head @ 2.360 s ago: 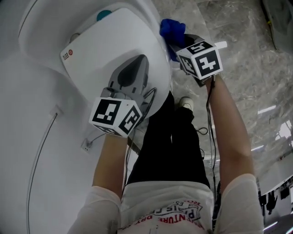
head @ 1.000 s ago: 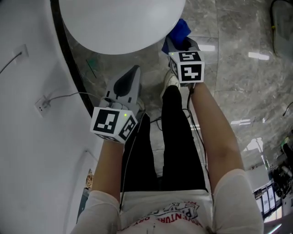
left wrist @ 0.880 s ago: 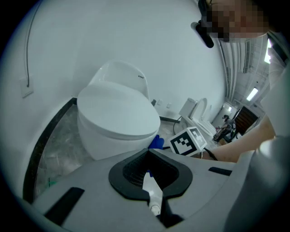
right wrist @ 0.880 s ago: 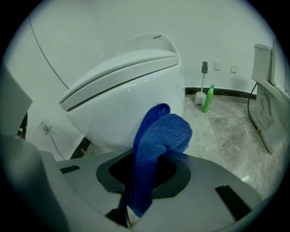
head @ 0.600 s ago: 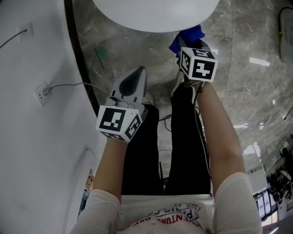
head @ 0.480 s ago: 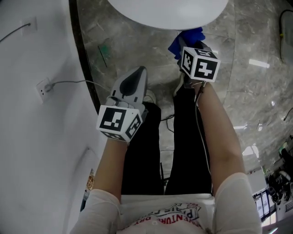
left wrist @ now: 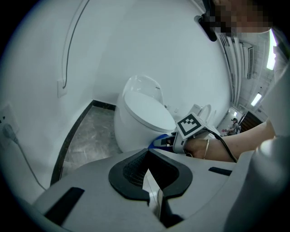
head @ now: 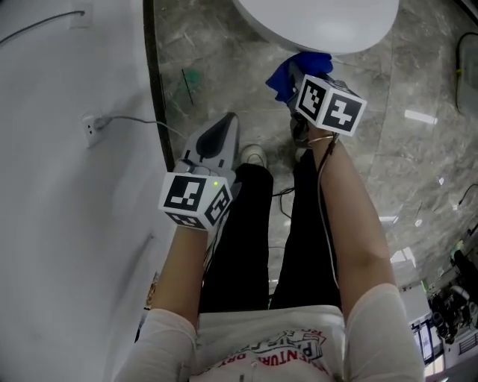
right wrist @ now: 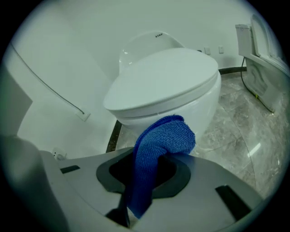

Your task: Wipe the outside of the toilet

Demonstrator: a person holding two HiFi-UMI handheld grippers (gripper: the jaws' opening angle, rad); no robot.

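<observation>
Blue cloth (right wrist: 158, 145) is gripped in the clenched right tongs (head: 295, 74) and held just below the toilet (right wrist: 167, 86) bowl front, at 12 o'clock in head view. Cloth-to-bowl contact can't be confirmed. Left tongs (left wrist: 153, 195) are clenched on nothing, held over the floor (head: 224, 67) at 8 o'clock of the right ones, beside the white wall (head: 75, 186).

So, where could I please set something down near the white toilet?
Bare grey marble floor lies between the white ceramic toilet and the black skirting strip, and right of the right gripper gripping the blue terry cloth. Crowded around the shoes, where black cables trail.
</observation>
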